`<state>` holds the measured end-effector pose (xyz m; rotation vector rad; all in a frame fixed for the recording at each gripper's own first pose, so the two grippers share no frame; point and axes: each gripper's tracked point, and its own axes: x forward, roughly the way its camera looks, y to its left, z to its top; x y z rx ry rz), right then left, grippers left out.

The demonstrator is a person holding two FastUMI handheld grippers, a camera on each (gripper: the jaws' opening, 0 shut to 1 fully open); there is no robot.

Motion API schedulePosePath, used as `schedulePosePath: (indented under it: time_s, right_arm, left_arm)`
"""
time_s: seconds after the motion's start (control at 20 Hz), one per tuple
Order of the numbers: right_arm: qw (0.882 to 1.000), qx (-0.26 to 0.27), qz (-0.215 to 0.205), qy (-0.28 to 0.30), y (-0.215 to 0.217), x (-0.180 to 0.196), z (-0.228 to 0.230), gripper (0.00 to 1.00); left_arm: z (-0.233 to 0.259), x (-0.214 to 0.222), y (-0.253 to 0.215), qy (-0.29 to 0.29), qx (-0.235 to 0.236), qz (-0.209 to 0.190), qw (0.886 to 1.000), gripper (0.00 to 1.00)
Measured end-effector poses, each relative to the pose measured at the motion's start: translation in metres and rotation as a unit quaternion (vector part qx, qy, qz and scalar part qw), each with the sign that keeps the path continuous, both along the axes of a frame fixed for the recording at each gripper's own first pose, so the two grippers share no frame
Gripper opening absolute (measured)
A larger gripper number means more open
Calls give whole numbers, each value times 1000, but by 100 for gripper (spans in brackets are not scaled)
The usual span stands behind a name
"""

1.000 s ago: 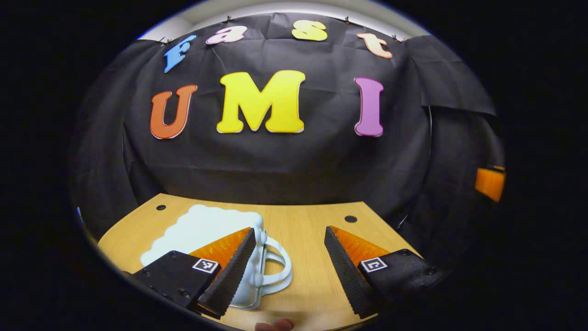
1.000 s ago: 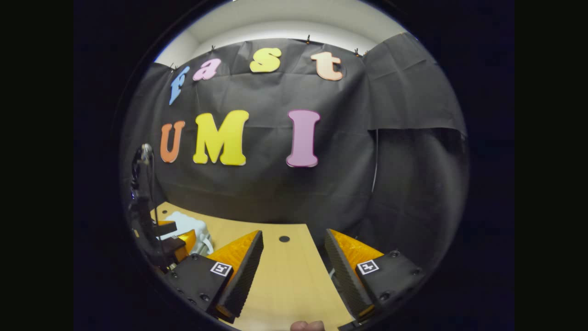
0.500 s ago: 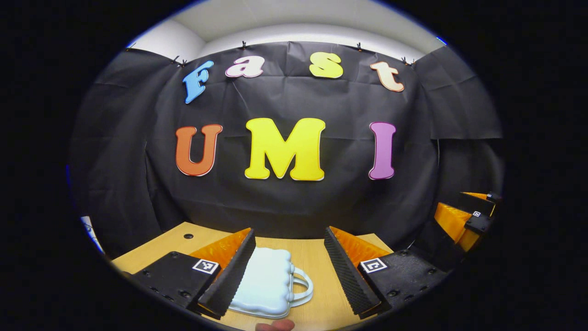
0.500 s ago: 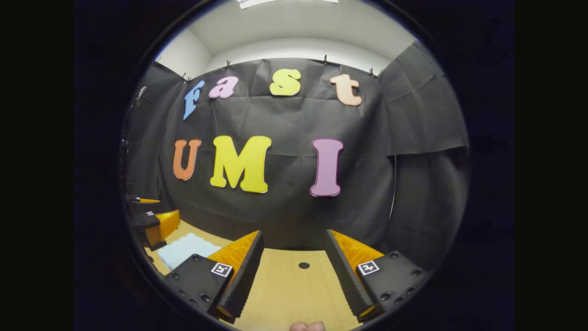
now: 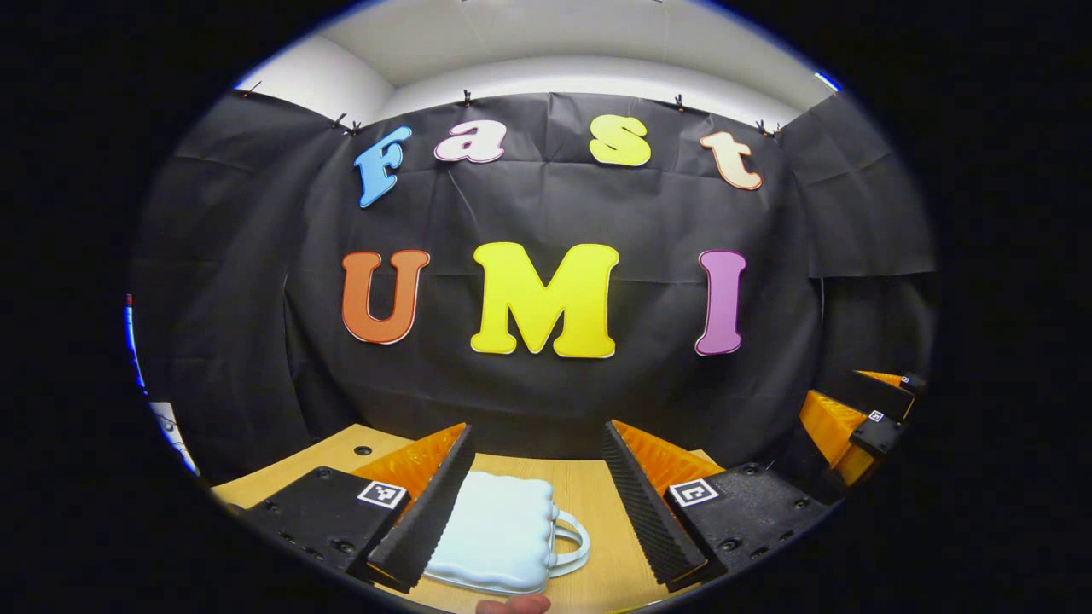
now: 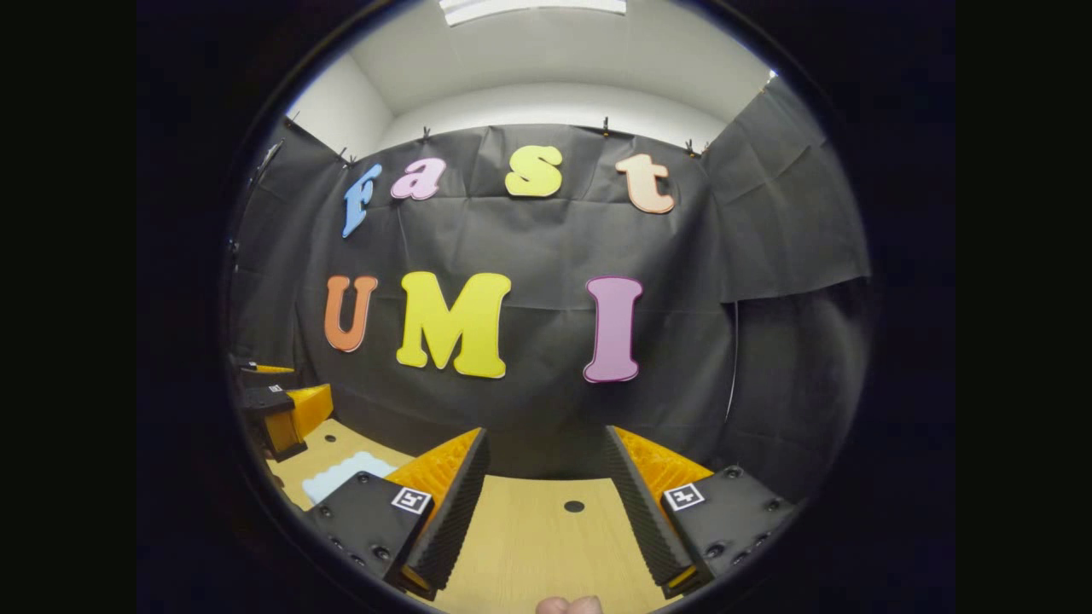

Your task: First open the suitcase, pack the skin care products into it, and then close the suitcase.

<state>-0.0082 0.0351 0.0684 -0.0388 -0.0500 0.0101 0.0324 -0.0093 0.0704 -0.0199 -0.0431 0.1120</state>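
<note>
The light wooden table with small dark round holes in its top is the biggest thing here, and it stands against the black cloth wall of the booth. Above the cloth a white ceiling with a bright lamp panel is visible in the right gripper view.

On the table lies the pale blue small suitcase with a wavy, scalloped edge. It lies flat and closed, and its curved pale handle points to the right side of the left gripper view. In the right gripper view the same suitcase appears at the low left, partly hidden behind a finger.

The left gripper — black body, orange fingers with dark ribbed pads — hovers above the suitcase with its two fingers spread wide. The suitcase shows in the gap between them, near the left finger, but I cannot tell if it touches anything. This gripper is also seen from the side at the left edge of the right gripper view.

The right gripper is spread wide too, and between its fingers there is bare table. It shows at the right edge of the left gripper view — well apart from the suitcase.

A fingertip of the person peeks in at the bottom edge of the left gripper view.
</note>
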Motion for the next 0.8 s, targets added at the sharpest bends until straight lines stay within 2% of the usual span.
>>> schedulePosePath:
  time_s: [0.8]
  right_arm:
    - [1000,-4,0,-2,8,2,1,79]
  left_arm:
    - [-10,1,9,6,-12,5,1000,95]
